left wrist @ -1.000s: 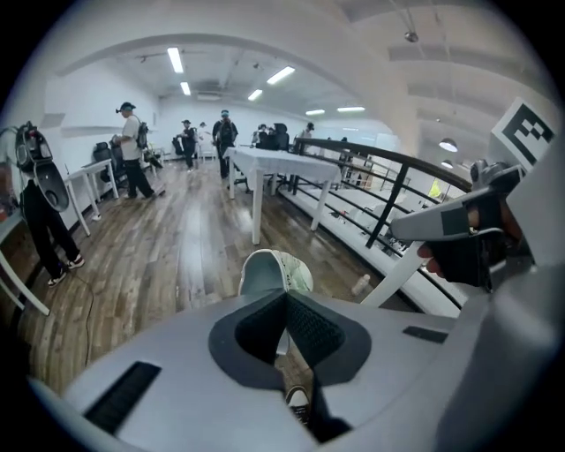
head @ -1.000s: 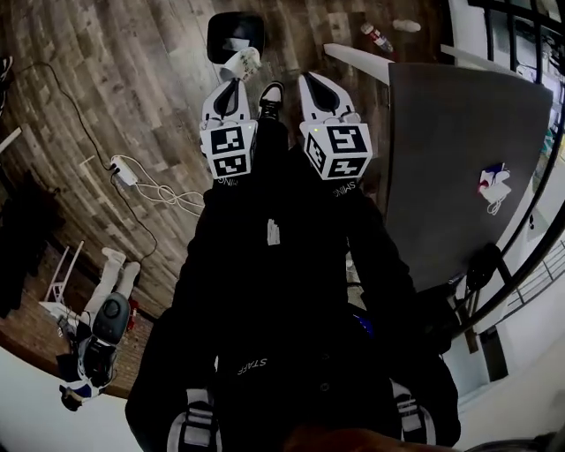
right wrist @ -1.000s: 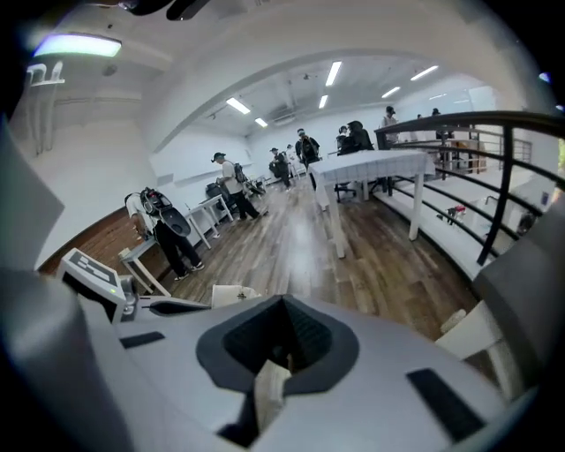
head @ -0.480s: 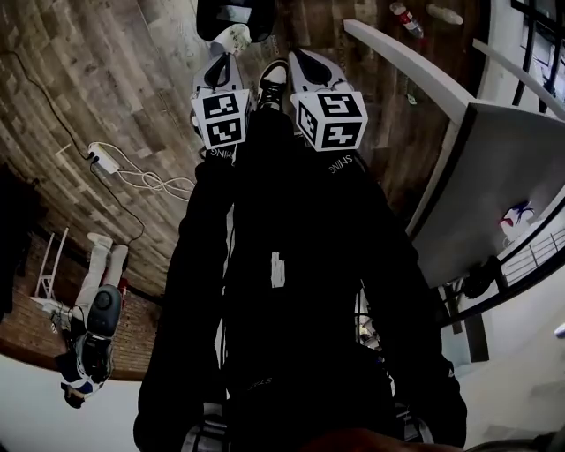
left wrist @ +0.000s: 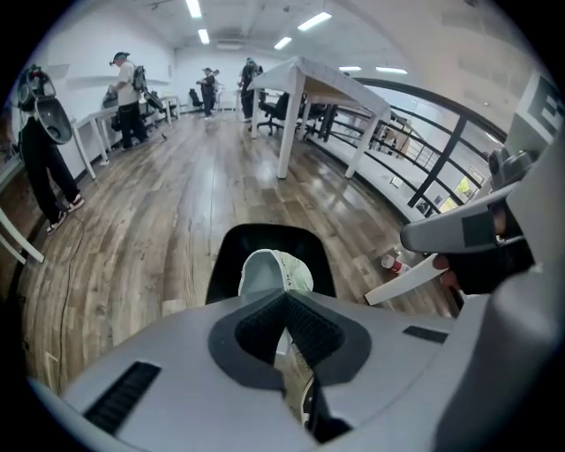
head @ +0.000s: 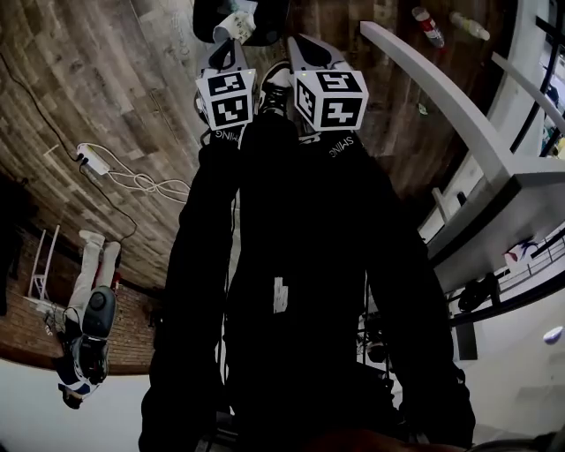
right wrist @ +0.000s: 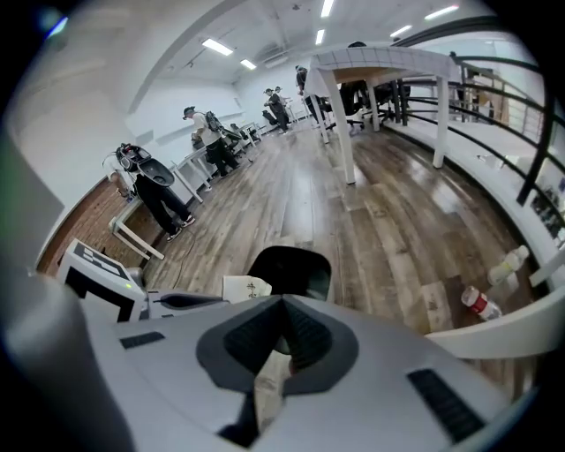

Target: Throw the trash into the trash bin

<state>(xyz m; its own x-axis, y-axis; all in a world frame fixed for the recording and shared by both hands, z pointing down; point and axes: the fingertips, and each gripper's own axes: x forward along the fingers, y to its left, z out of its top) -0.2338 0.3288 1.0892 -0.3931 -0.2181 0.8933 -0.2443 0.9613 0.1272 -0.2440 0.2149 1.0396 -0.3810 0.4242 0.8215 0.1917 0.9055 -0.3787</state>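
Note:
My left gripper (left wrist: pixel 284 305) is shut on a crumpled white paper cup (left wrist: pixel 269 272). The cup hangs over the mouth of a black trash bin (left wrist: pixel 228 260) that stands on the wooden floor. In the head view the left gripper (head: pixel 228 48) holds the cup (head: pixel 231 26) at the bin (head: pixel 260 13) near the top edge. My right gripper (head: pixel 300 44) sits just to the right of it. In the right gripper view its jaws (right wrist: pixel 282 305) are shut with nothing seen between the pads, and the bin (right wrist: pixel 291 269) and the cup (right wrist: pixel 247 287) lie ahead.
A white table (head: pixel 441 97) stands close on the right, with two bottles (right wrist: pixel 481 302) on the floor beside it. A power strip and cable (head: pixel 93 159) lie on the floor to the left. Railings run along the right. People stand at far desks (left wrist: pixel 128 84).
Both grippers have moved forward toward the bin. The cup, earlier just short of the bin, now hangs over its mouth. The table has slid further to the right in view.

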